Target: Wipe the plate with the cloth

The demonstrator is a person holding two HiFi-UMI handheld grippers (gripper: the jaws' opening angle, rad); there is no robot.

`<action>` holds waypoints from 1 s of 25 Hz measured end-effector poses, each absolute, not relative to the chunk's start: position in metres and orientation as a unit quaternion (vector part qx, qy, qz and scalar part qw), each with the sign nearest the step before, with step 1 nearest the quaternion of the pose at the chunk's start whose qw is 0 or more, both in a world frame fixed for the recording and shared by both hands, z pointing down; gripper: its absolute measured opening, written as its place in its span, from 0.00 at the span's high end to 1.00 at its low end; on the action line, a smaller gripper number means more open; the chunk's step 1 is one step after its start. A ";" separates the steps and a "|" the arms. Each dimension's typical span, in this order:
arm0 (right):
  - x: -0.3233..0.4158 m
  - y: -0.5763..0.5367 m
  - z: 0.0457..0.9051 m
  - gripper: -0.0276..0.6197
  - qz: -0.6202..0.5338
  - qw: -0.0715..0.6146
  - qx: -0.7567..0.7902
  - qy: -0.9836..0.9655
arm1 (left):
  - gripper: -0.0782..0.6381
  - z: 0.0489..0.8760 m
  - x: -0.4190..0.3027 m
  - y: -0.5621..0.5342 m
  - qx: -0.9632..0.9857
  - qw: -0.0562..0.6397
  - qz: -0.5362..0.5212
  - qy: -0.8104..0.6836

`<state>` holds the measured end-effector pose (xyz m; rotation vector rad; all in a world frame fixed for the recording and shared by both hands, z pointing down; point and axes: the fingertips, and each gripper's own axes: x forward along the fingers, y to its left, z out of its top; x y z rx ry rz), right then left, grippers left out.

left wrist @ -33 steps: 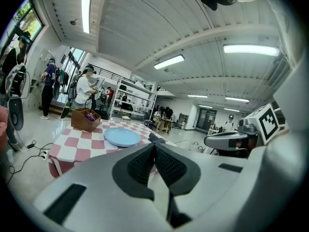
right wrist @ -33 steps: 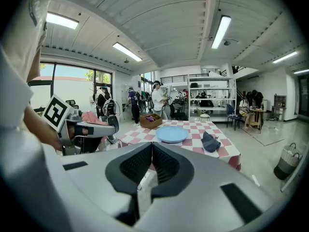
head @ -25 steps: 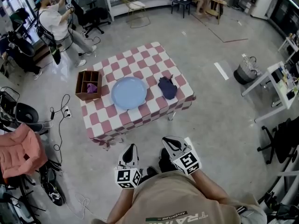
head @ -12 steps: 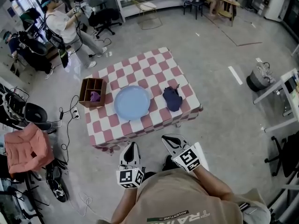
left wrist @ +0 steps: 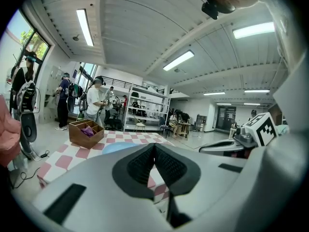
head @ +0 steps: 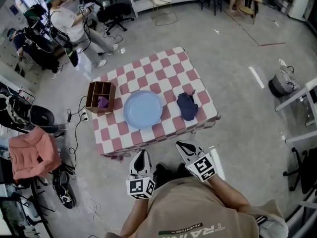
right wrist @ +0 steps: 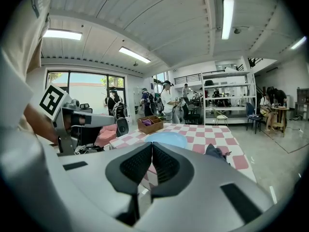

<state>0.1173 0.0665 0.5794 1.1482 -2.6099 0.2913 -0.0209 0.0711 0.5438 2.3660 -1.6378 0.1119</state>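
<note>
The checkered table (head: 163,71) carries the task's things: the blue plate (head: 143,109) lies at the table's middle, and the dark cloth (head: 187,106) lies crumpled by the table's right edge, apart from the plate. A wooden box (head: 101,95) sits at the table's left end. The left gripper (head: 141,153) and right gripper (head: 181,146) hover just off the table's near edge, each with jaws pressed together on nothing.

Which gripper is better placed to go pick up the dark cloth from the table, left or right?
Right. The dark cloth lies right of the plate, on the right gripper's side; the left gripper faces the plate instead. Both are shut and short of the table.
</note>
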 end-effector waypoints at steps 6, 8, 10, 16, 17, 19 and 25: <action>0.104 0.044 0.585 0.93 0.098 0.137 0.388 -0.906 | 0.87 0.553 -0.030 0.045 0.813 0.136 0.033 -0.564; 0.099 0.034 0.587 0.93 0.097 0.139 0.388 -0.906 | 0.87 0.556 -0.032 0.033 0.815 0.139 0.031 -0.561; 0.096 0.023 0.585 0.93 0.090 0.138 0.393 -0.905 | 0.87 0.555 -0.034 0.021 0.819 0.138 0.029 -0.556; 0.076 -0.012 0.571 0.93 0.081 0.138 0.399 -0.903 | 0.87 0.541 -0.052 -0.022 0.827 0.130 0.018 -0.546; 0.071 -0.019 0.568 0.93 0.077 0.137 0.399 -0.903 | 0.87 0.540 -0.056 -0.030 0.829 0.128 0.017 -0.545; 0.060 -0.031 0.562 0.93 0.071 0.131 0.398 -0.905 | 0.87 0.541 -0.064 -0.044 0.831 0.126 0.018 -0.541; 0.039 -0.064 0.559 0.93 0.067 0.132 0.414 -0.898 | 0.87 0.551 -0.074 -0.075 0.846 0.141 0.027 -0.513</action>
